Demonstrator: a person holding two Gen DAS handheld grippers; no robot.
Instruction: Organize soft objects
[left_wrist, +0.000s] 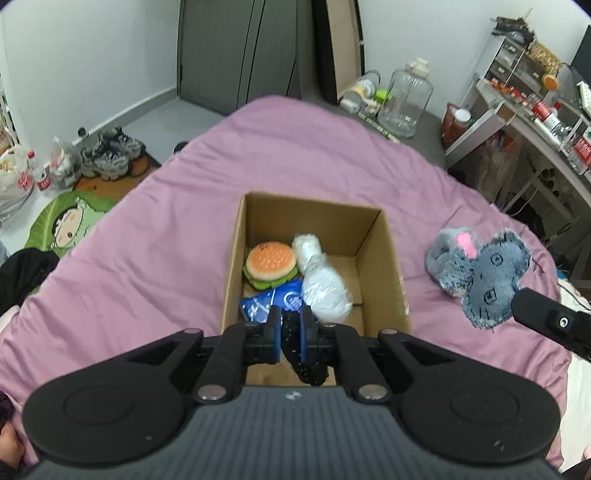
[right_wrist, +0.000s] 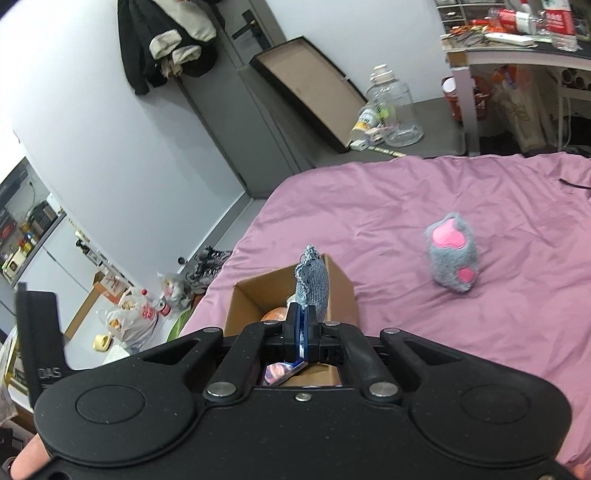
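An open cardboard box (left_wrist: 388, 266) sits on the pink bed. Inside lie a burger plush (left_wrist: 271, 262), a white wrapped bundle (left_wrist: 321, 284) and a blue packet (left_wrist: 269, 304). My left gripper (left_wrist: 290, 325) is shut on a black speckled cloth (left_wrist: 303, 354) over the box's near end. My right gripper (right_wrist: 303, 328) is shut on a flat grey knitted plush (right_wrist: 314, 282), held above the box (right_wrist: 341, 280); in the left wrist view the plush (left_wrist: 491, 280) hangs right of the box. A grey furry paw plush (right_wrist: 452, 254) with pink pads lies on the bed further right.
The pink bedsheet (left_wrist: 147, 258) spreads around the box. Beyond the bed stand a large clear jug (left_wrist: 406, 99), a cluttered desk (left_wrist: 535, 118), shoes (left_wrist: 110, 155) and bags on the floor at left, and a dark door (left_wrist: 236, 51).
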